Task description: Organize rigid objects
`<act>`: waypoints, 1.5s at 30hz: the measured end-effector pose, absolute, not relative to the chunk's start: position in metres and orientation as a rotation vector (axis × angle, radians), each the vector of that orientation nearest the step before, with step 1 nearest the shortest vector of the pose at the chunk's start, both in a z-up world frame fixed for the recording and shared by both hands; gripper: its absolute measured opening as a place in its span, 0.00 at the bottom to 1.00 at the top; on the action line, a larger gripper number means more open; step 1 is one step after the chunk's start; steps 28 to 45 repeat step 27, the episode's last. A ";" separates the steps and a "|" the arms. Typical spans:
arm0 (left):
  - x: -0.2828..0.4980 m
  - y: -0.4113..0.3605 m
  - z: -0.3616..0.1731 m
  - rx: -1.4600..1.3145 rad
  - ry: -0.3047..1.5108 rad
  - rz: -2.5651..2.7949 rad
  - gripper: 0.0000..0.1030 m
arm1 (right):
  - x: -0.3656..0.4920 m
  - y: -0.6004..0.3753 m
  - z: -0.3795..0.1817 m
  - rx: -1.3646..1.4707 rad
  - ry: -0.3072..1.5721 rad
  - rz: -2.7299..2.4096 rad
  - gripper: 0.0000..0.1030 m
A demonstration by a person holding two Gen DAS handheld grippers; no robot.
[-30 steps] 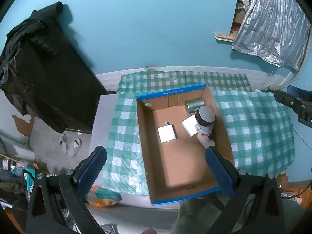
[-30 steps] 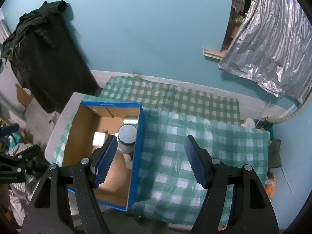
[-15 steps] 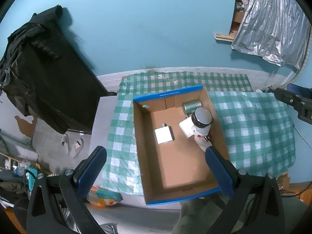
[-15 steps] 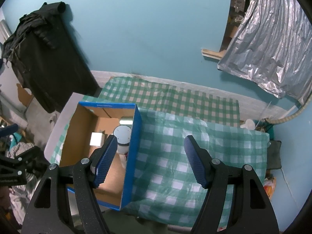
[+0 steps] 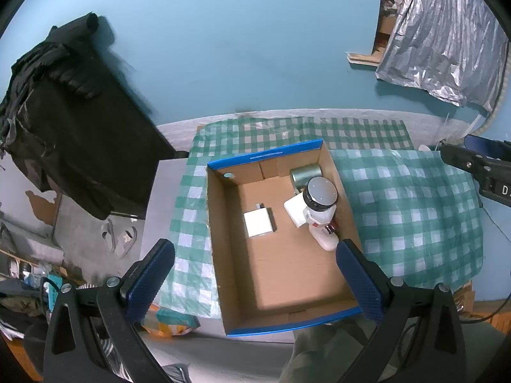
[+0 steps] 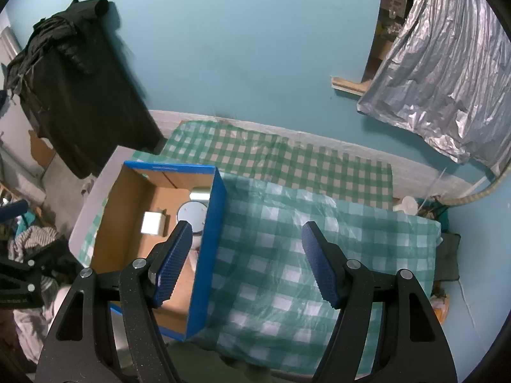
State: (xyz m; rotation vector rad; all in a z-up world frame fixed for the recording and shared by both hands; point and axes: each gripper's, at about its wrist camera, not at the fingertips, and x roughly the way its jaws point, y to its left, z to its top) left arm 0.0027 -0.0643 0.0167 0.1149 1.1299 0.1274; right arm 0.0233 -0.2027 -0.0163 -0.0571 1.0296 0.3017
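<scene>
An open cardboard box with a blue rim (image 5: pixel 265 156) stands on the green checked cloth (image 5: pixel 412 204). Inside it are a flat white square block (image 5: pixel 259 223), a white bottle with a dark cap (image 5: pixel 320 206) leaning on a small white box (image 5: pixel 293 208), and a metal can (image 5: pixel 305 173) lying in the far right corner. My left gripper (image 5: pixel 252 253) hangs open above the box's near half, holding nothing. My right gripper (image 6: pixel 247 233) is open over the cloth, its left finger above the box's blue right wall (image 6: pixel 210 233). The bottle cap (image 6: pixel 191 212) shows just past that finger.
A table edge in grey runs left of the cloth (image 5: pixel 153 210). Black clothing (image 5: pixel 73 121) hangs at the left against the teal wall. Silver foil sheeting (image 6: pixel 447 95) hangs at the upper right. Clutter and sandals (image 5: pixel 119 237) lie on the floor at the left.
The box has shifted a little to the left in both views while the cloth stays where it was. Both grippers keep the same opening.
</scene>
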 end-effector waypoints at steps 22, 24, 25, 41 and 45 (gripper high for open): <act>0.001 -0.071 0.020 0.111 1.116 0.159 0.99 | 0.026 -0.207 -0.021 -0.062 1.040 0.333 0.69; -0.001 -0.072 0.021 0.109 1.114 0.153 0.99 | 0.026 -0.207 -0.021 -0.061 1.043 0.335 0.69; -0.001 -0.072 0.021 0.110 1.114 0.154 0.99 | 0.025 -0.207 -0.021 -0.061 1.044 0.335 0.69; 0.000 -0.072 0.021 0.109 1.120 0.156 0.99 | 0.025 -0.206 -0.021 -0.063 1.044 0.335 0.69; 0.000 -0.072 0.021 0.109 1.120 0.156 0.99 | 0.025 -0.206 -0.021 -0.063 1.044 0.335 0.69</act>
